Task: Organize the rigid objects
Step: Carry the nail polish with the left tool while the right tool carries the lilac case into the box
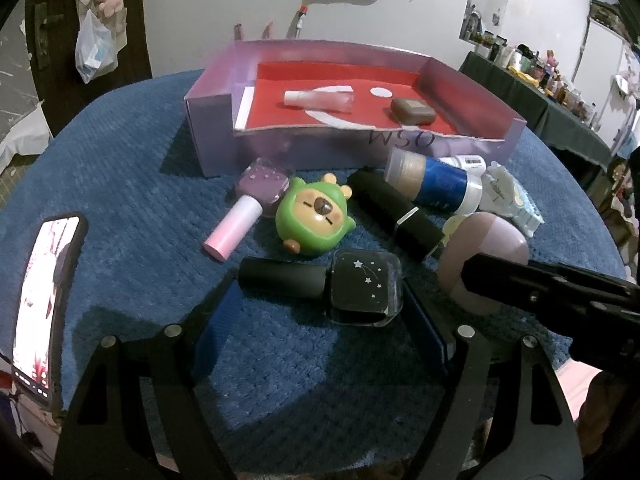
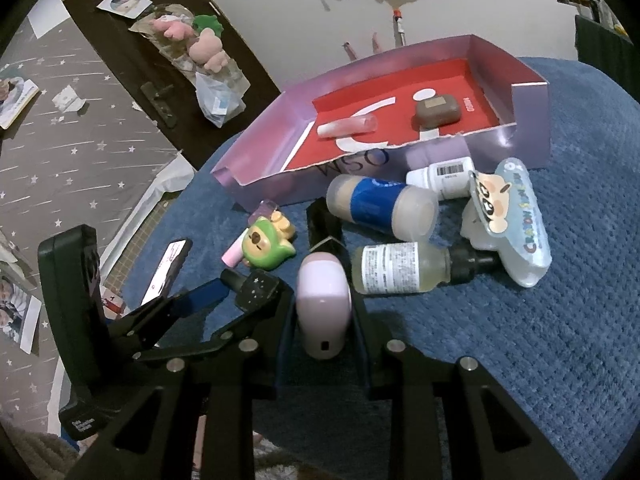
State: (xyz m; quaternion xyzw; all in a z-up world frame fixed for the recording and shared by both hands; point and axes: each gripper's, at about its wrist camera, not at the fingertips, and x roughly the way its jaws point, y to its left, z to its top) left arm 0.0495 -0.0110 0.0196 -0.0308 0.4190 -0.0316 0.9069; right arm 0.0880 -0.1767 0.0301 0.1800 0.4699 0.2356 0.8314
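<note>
**Both grippers closed on items in front of the tray**

Landmark: lilac cardboard tray (image 1: 224, 136) with red floor, at the far side of the blue mat (image 1: 132, 184).

- Left gripper (image 1: 320, 300): jaws closed on the black nail polish bottle (image 1: 366, 286) with star print. The bottle lies on its side on the mat, cap pointing left in the left wrist view, on the near side of the tray and well apart from it. The right wrist view shows the same grip from the side, fingers on either side of the bottle (image 2: 256, 286).
- Right gripper (image 2: 323, 334): jaws nearly together, clamped on the pale pink oval case (image 2: 323, 300). The case sits on the mat, near side of the tray. In the left wrist view one black finger crosses in front of the case (image 1: 486, 248).
- Inside the tray: clear pink tube (image 1: 320, 100) lying flat, brown compact (image 1: 412, 112) to its right.
- Between tray and grippers, loose on the mat: purple nail polish bottle with pink cap (image 1: 250, 204), green bear-face toy (image 1: 316, 220), black lipstick tube (image 1: 394, 214), blue-label bottle (image 1: 434, 182) just beside the tray front wall, small white barcode bottle (image 2: 440, 174), clear dropper bottle (image 2: 404, 268), cartoon-print clip (image 2: 512, 220).
- Phone (image 1: 44, 304), screen lit, lies at the mat's left edge, well apart from the tray.
</note>
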